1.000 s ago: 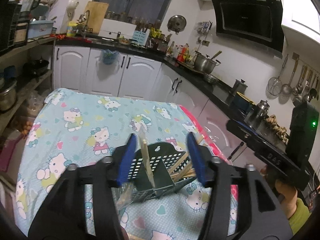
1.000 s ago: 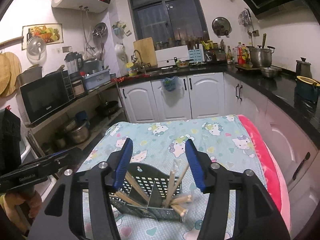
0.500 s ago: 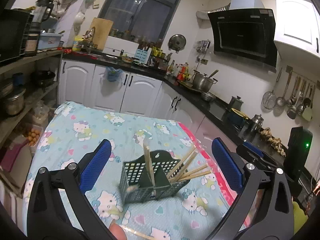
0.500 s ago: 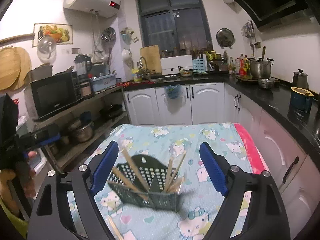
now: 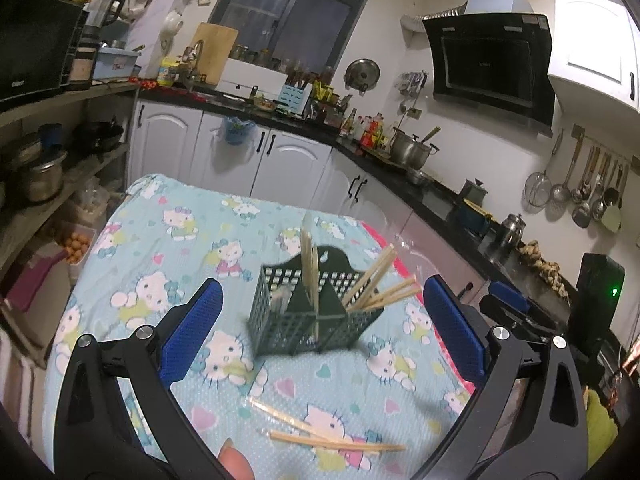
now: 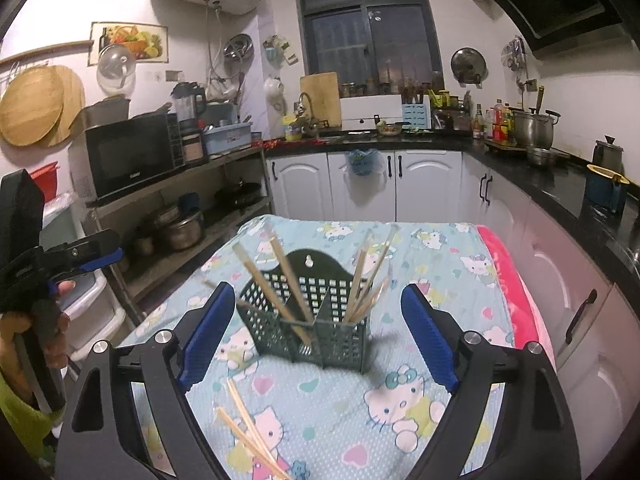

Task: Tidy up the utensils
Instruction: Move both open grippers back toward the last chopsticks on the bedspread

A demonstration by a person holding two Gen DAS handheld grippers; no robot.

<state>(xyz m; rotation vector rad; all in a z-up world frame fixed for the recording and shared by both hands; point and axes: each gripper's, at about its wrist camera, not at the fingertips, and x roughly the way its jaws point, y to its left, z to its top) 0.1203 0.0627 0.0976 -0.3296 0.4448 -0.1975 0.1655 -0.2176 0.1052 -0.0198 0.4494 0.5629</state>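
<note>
A dark green slotted utensil holder [image 5: 316,312] [image 6: 312,316] stands on the Hello Kitty tablecloth [image 5: 160,248] [image 6: 440,272]. Wooden chopsticks [image 5: 376,288] [image 6: 288,276] lean in both of its compartments. Loose chopsticks [image 5: 332,444] [image 6: 248,440] lie flat on the cloth in front of it. My left gripper [image 5: 324,332] is open, its blue pads wide of the holder and touching nothing. My right gripper [image 6: 318,334] is open too, pads well apart from the holder's sides. Each gripper shows at the other view's edge: the left gripper [image 6: 80,256], the right gripper [image 5: 508,304].
An open shelf rack with pots [image 6: 180,228] runs along the table's left. White cabinets [image 6: 360,184] close the far end and a black counter [image 5: 440,200] the right. A pink cloth edge [image 6: 508,276] marks the table's right side. A hand [image 6: 24,344] holds the left gripper.
Both grippers had their pads at the holder's sides; they have opened wide and drawn back from it. The holder now stands free on the cloth, and the loose chopsticks have come into view.
</note>
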